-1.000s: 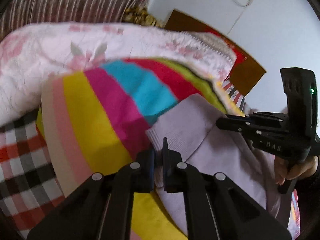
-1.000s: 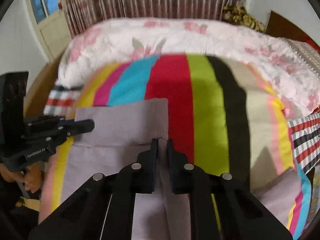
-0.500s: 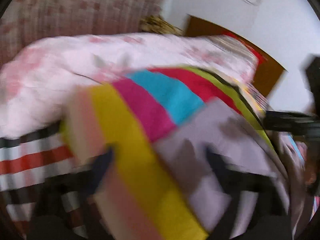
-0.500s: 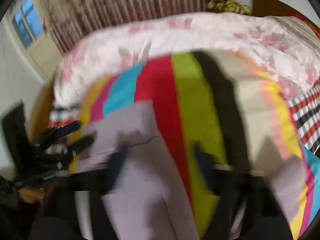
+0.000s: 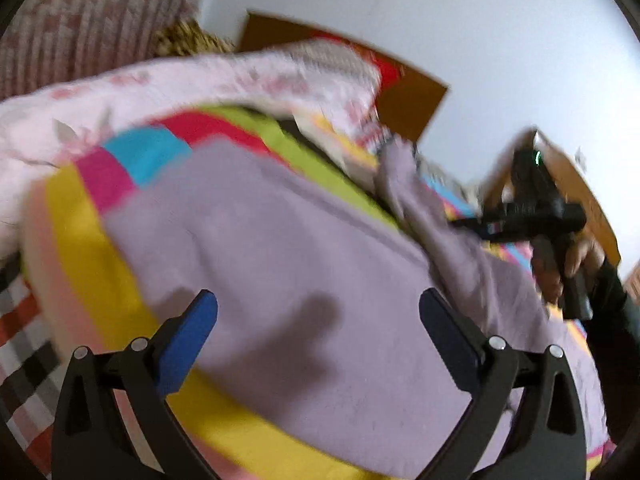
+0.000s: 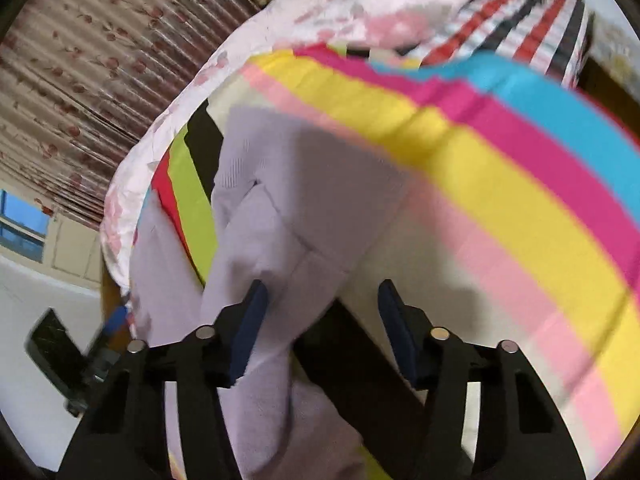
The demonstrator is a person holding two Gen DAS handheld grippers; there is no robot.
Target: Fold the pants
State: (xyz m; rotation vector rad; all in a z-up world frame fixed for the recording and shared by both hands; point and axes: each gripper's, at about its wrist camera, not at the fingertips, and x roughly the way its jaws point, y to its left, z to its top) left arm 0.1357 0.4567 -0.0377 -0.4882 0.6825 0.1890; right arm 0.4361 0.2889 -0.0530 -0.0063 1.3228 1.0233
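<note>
The lilac pants (image 5: 320,264) lie spread on a bright striped blanket (image 5: 80,240). My left gripper (image 5: 318,300) hangs wide open just above them, nothing between its blue pads. A bunched part of the pants rises at the far right, beside my right gripper (image 5: 468,226), which a hand holds. In the right wrist view the right gripper (image 6: 322,292) stands half open and its jaws are closing. The edge of a folded pants leg (image 6: 296,184) lies by its left finger, and the pads are not pressing on it. The left gripper (image 6: 100,340) shows blurred at the lower left.
A pink floral quilt (image 5: 160,88) is heaped along the far side of the bed. A red, black and white checked sheet (image 5: 24,320) lies under the blanket. Behind stand a wooden headboard (image 5: 416,96), a white wall, a flowered curtain (image 6: 80,60) and a window (image 6: 24,224).
Both grippers were shut on the pants' near edge and have let go and opened. The right one has swung away along the pants and rolled. The left one has shifted sideways.
</note>
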